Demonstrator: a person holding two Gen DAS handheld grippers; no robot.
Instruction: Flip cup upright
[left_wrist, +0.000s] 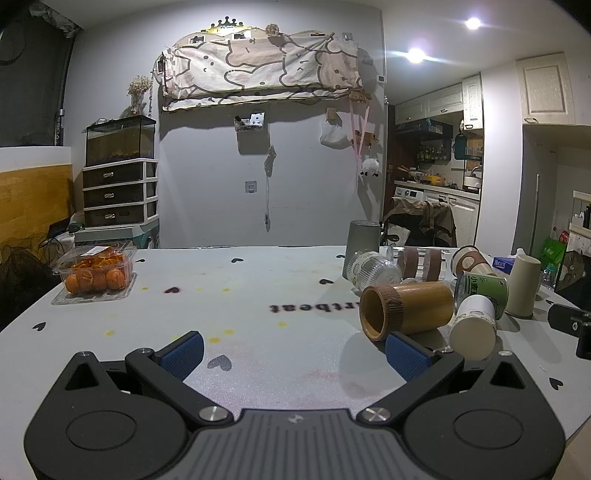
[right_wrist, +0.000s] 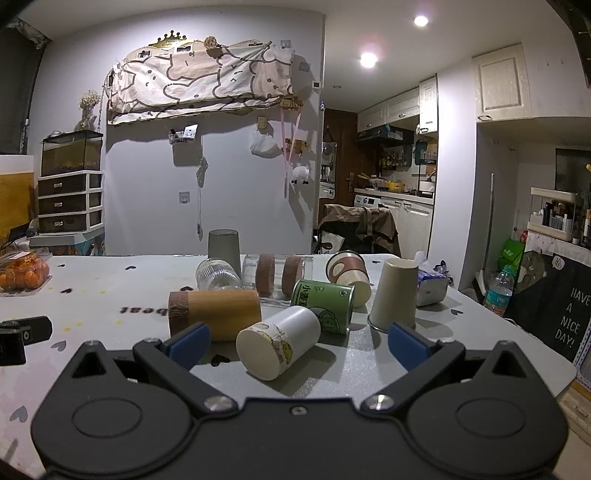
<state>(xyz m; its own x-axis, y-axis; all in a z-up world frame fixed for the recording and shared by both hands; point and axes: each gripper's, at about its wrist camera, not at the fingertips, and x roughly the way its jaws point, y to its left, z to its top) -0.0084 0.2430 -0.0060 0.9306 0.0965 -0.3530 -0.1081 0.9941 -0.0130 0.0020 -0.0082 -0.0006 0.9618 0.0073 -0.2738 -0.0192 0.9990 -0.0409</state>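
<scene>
Several cups lie in a cluster on the grey table (left_wrist: 258, 295). A bamboo cup (left_wrist: 406, 310) (right_wrist: 216, 314) lies on its side. A white cup (right_wrist: 279, 341) (left_wrist: 474, 326) lies on its side, its base toward the right wrist camera. A green cup (right_wrist: 325, 302), a clear ribbed cup (right_wrist: 218, 275) and a brown-and-white cup (right_wrist: 349, 275) also lie down. A beige cup (right_wrist: 393, 299) and a grey cup (right_wrist: 223, 245) stand upside down. My left gripper (left_wrist: 293, 354) is open, left of the bamboo cup. My right gripper (right_wrist: 299, 345) is open, the white cup between its fingers.
A clear box of oranges (left_wrist: 96, 275) sits at the table's far left. A clear jar with two brown bands (right_wrist: 275, 277) lies behind the cups. A tissue pack (right_wrist: 432, 282) lies at the far right. The table's right edge (right_wrist: 517, 325) is close.
</scene>
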